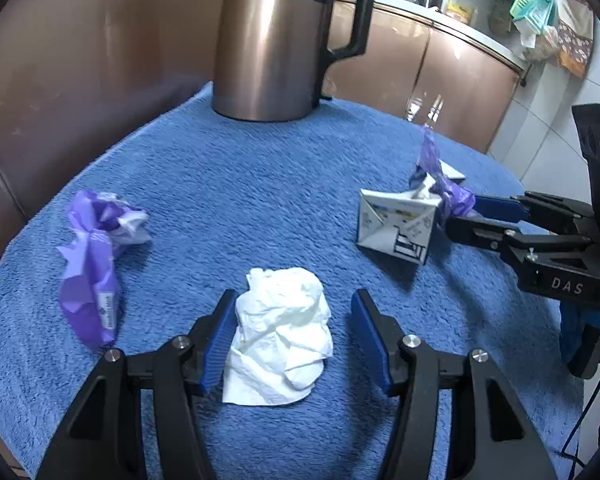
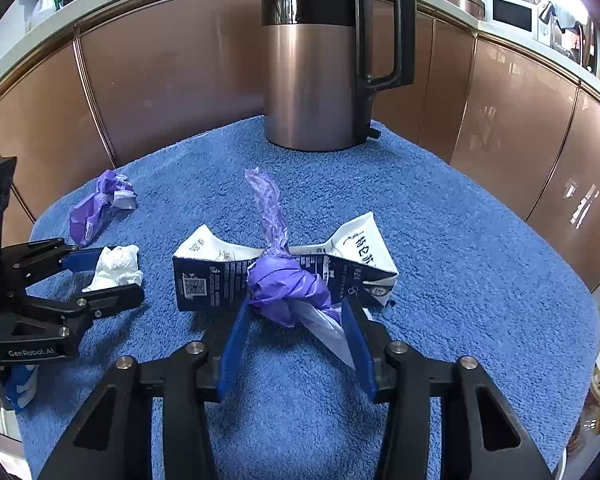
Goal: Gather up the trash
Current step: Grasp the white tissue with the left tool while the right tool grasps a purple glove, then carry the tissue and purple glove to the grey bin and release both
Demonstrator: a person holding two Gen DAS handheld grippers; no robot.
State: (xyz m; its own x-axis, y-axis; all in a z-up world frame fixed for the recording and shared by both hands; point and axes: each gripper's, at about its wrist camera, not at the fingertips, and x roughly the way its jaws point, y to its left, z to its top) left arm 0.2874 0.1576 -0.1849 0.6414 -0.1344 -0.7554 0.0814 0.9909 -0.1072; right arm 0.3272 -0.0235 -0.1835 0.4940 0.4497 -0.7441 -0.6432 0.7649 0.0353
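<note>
Bench (image 1: 284, 208) covered with a blue towel; all trash lies loose on it, none in any container.

Far left: a crumpled purple wrapper (image 1: 94, 264), lying alone, well apart from your grippers.

Centre left: your left gripper (image 1: 296, 336) sits low over the towel, fingers (image 1: 220, 336) moderately wide. A crumpled white tissue (image 1: 284, 332) lies between them. The left pad appears to touch the tissue's edge; the right pad stands clear of it, so nothing is clamped.

Behind, at the far edge of the bench: a copper and black kettle (image 2: 316, 80), upright, lid shut. You cannot see what is in it.

Centre right: a flattened milk carton (image 2: 284, 276), white and dark blue, lying open-ended on the towel. A knotted purple plastic bag (image 2: 284, 284) lies on it, one twisted tail sticking up.

Right: your right gripper (image 2: 296, 344) is at the bag, fingers (image 2: 236, 336) narrowed around its lower part. The pads look to be against the plastic on both sides, though you cannot tell how firmly they press.
</note>
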